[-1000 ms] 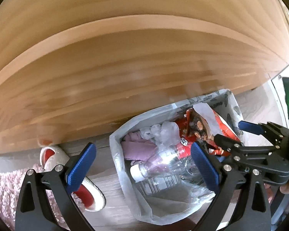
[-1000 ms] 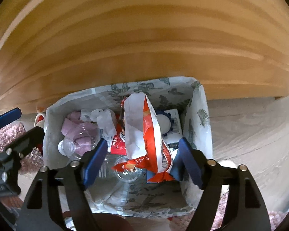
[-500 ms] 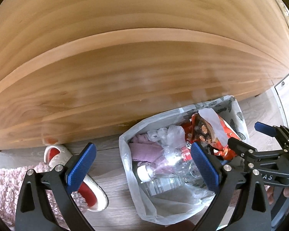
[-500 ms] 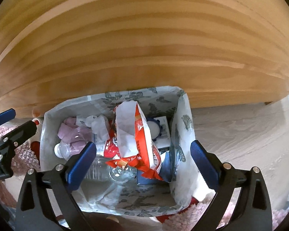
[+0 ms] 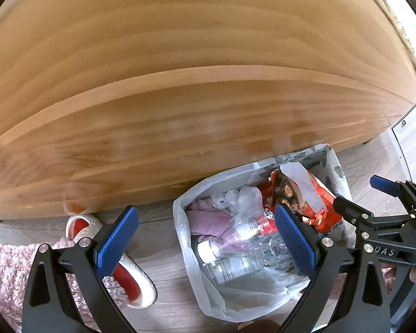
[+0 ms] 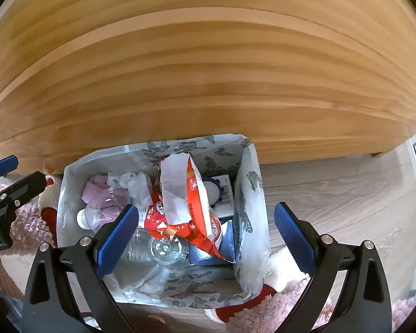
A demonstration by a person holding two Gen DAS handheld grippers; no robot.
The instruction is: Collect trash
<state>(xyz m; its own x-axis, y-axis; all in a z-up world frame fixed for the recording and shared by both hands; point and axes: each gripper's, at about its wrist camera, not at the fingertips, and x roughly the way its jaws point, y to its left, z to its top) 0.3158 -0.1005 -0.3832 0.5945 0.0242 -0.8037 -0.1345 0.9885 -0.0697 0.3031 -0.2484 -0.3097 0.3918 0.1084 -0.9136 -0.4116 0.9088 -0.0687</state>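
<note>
Inside bag (image 6: 249, 194): snack pkt (image 6: 185, 194) upright.

The wood-look floor (image 6: 332, 194) carries everything. A trash bag (image 6: 251, 188) printed with leaves stands open on it, close against the base of a wooden panel (image 6: 208, 83). Left of the bag lie a red-and-white slipper (image 5: 136, 285) and a pink rug (image 5: 5, 274). At the bag's near right corner lies another slipper (image 6: 280, 263), partly on a pink rug (image 6: 266, 313).
</note>
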